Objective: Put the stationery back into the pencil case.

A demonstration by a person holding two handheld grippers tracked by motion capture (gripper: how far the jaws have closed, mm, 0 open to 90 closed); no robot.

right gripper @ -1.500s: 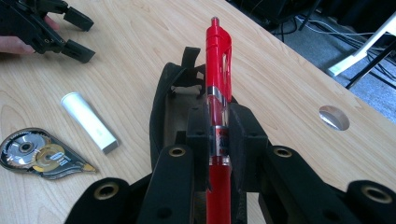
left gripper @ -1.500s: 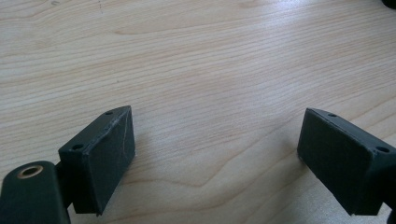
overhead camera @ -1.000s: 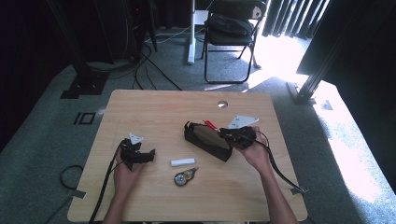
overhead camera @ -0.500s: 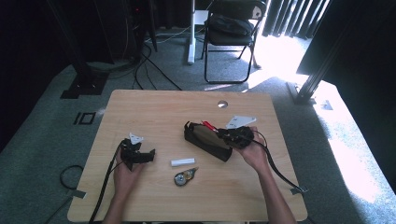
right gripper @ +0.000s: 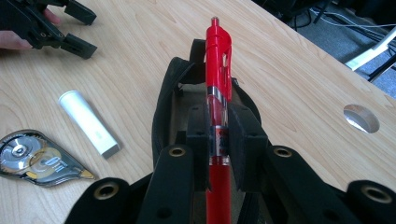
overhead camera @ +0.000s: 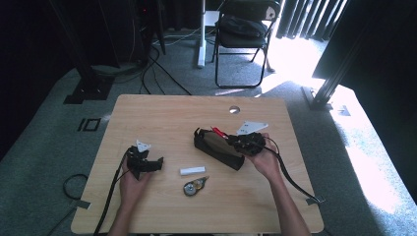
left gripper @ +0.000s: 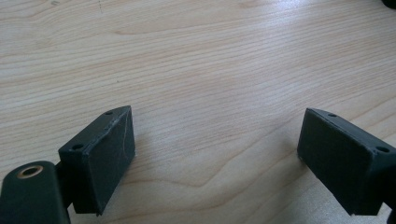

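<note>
The right gripper [right gripper: 219,140] is pinching the red pen [right gripper: 218,84] mid-barrel, its fingers [right gripper: 199,140] closed tight on either side, the clip end reaching out past the fingertips over the open black pouch [right gripper: 163,107] lying just beneath them. The risk here looks like the slick round barrel swivelling or sliding between the pads, or the tip catching the pouch's rim and tipping it out onto the tabletop [right gripper: 289,79]. Off to one side of the fingers, a white tube [right gripper: 88,122] and a correction-tape dispenser [right gripper: 39,158] are lying near enough to get nudged. The left gripper [overhead camera: 146,163] is resting well apart, its fingers [left gripper: 100,154] spread wide and gripping nothing
</note>
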